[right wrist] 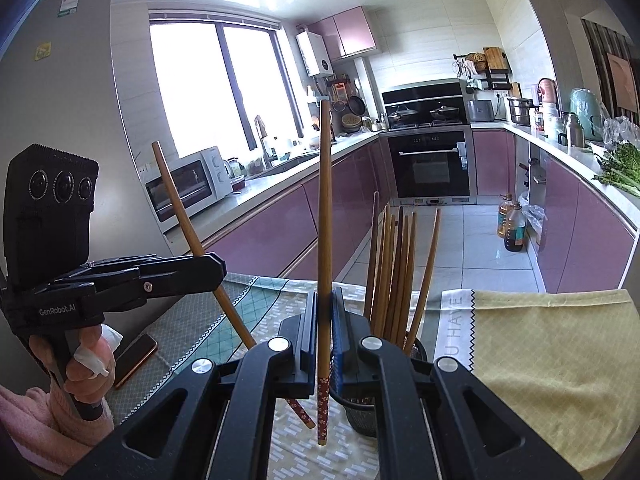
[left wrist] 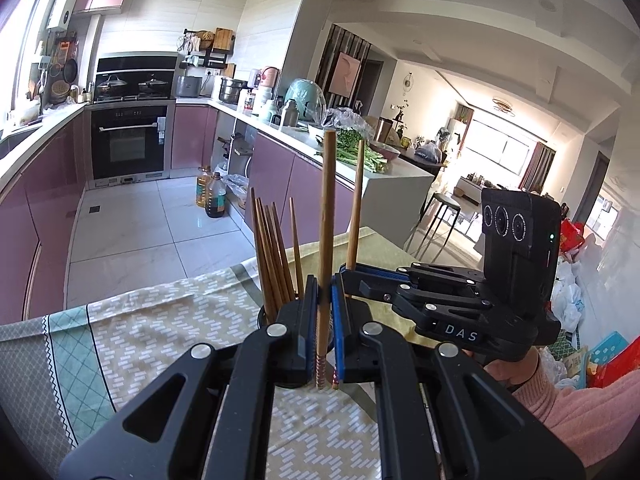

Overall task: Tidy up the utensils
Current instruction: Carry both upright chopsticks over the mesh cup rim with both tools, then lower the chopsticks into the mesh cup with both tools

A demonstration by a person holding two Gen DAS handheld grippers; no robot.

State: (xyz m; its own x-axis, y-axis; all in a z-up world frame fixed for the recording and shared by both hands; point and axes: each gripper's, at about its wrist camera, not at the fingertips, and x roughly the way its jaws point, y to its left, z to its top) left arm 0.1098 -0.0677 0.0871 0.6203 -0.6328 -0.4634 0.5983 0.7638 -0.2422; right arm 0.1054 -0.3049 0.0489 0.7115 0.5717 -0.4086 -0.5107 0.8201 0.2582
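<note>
My left gripper [left wrist: 324, 294] is shut on a wooden chopstick [left wrist: 325, 216] with a red patterned end, held upright above the table. My right gripper [right wrist: 325, 306] is shut on a matching chopstick [right wrist: 325, 216], also upright. Each gripper shows in the other's view: the right gripper [left wrist: 345, 278] comes in from the right with its chopstick [left wrist: 356, 204], and the left gripper [right wrist: 218, 276] comes in from the left with its chopstick [right wrist: 180, 204] tilted. A black mesh holder [right wrist: 362, 410] with several brown chopsticks [right wrist: 394, 272] stands on the table just beyond both grippers.
A patterned tablecloth [left wrist: 152, 332] covers the table, with a yellow cloth [right wrist: 552, 360] at its right. A phone [right wrist: 136, 358] lies near the person's left hand [right wrist: 90, 364]. Beyond the table edge are the kitchen floor, purple cabinets and oil bottles [left wrist: 212, 196].
</note>
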